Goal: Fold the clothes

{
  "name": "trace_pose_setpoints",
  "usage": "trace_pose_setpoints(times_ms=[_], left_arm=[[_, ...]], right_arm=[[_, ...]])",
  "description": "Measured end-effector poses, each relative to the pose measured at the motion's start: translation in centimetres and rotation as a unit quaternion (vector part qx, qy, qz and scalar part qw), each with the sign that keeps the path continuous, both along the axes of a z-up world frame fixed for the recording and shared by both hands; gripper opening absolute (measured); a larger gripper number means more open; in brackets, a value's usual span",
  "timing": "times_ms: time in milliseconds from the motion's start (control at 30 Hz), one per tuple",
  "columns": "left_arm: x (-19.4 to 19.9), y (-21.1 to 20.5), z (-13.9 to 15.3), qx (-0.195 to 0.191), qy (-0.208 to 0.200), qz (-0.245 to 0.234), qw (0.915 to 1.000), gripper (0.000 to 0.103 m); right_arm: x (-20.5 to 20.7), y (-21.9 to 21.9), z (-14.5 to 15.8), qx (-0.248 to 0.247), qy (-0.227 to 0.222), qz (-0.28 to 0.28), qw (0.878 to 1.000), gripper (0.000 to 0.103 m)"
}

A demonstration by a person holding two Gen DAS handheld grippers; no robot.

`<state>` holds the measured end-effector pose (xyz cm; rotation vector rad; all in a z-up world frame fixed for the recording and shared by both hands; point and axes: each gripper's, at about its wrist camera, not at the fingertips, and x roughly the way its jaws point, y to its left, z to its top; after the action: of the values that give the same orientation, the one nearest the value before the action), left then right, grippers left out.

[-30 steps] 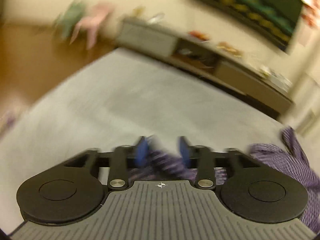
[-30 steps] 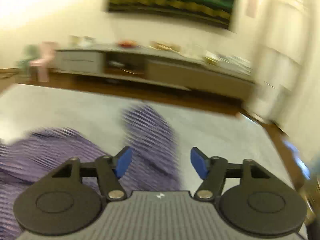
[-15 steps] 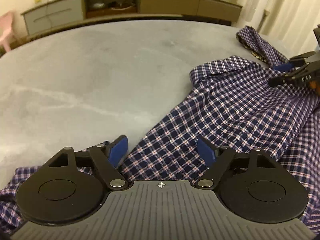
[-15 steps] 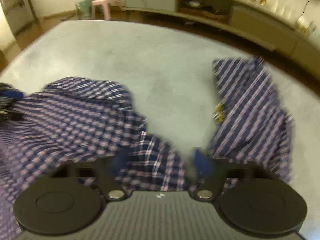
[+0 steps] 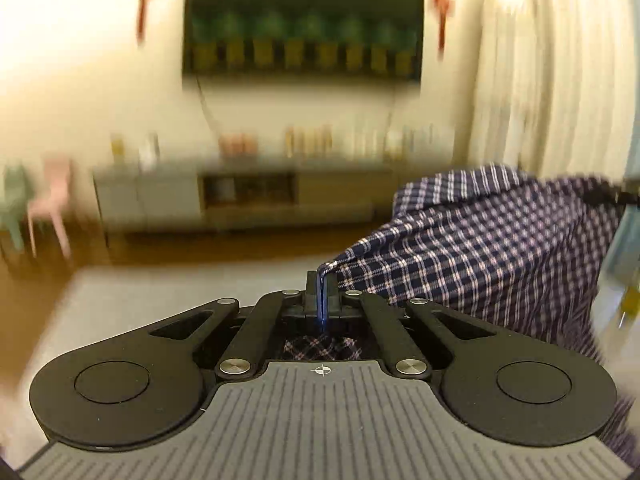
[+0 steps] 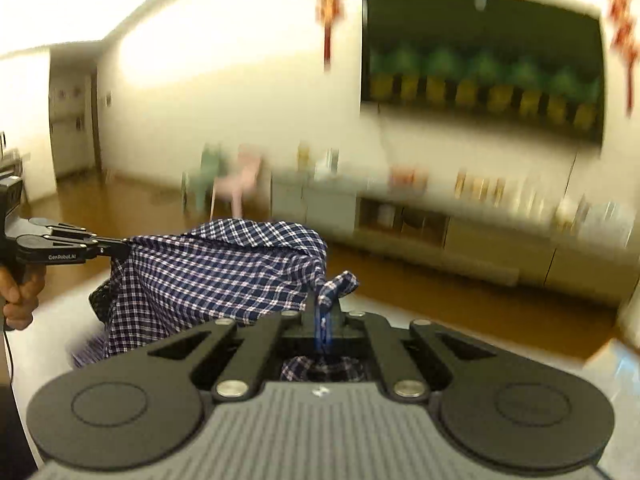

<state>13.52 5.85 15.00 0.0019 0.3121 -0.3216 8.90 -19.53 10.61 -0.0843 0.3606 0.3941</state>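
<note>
Left wrist view: the left gripper (image 5: pixel 322 286) has its jaws pressed together on a corner of the shirt (image 5: pixel 480 256), a pinch of plaid poking out just past the blue pads. From there the cloth runs up and to the right, spread taut toward its far right edge, where a dark tip at the frame's rim is probably the other tool. More plaid shows below, through the gap behind the fingers.

Right wrist view: the right gripper (image 6: pixel 323 312) is likewise clamped on the shirt (image 6: pixel 208 276), with a small twisted tuft standing up beyond the pads. The cloth stretches left to the left gripper (image 6: pixel 120 250), seen side-on and closed on the opposite corner, with a hand (image 6: pixel 20 300) wrapped round its handle at the left edge.

Held by two corners and spread between the tools, the shirt hangs clear of the grey surface (image 5: pixel 160 300) below. This looks like a lift to shake it open and flat before laying it down for a fold. The upper edge sags and bunches in the middle, so the pull is not yet even.

Beyond, blurred, stand a low sideboard (image 6: pixel 460 232), two small chairs (image 6: pixel 228 184) and a dark wall picture (image 6: pixel 480 64).
</note>
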Motion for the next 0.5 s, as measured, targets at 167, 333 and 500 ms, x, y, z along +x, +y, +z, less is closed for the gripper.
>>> trace_pose_setpoints(times_ms=[167, 333, 500], left_arm=[[-10.4, 1.0, 11.6, -0.023, -0.159, 0.002, 0.987, 0.0], [-18.4, 1.6, 19.1, -0.035, -0.274, 0.016, 0.9611, 0.0], [-20.3, 2.0, 23.5, -0.031, -0.328, 0.054, 0.9425, 0.0]], right_arm=[[-9.9, -0.3, 9.7, 0.008, -0.144, -0.02, 0.989, 0.002], [-17.0, 0.9, 15.9, -0.006, -0.238, -0.026, 0.971, 0.002], [-18.4, 1.5, 18.8, -0.02, -0.284, -0.028, 0.958, 0.002]])
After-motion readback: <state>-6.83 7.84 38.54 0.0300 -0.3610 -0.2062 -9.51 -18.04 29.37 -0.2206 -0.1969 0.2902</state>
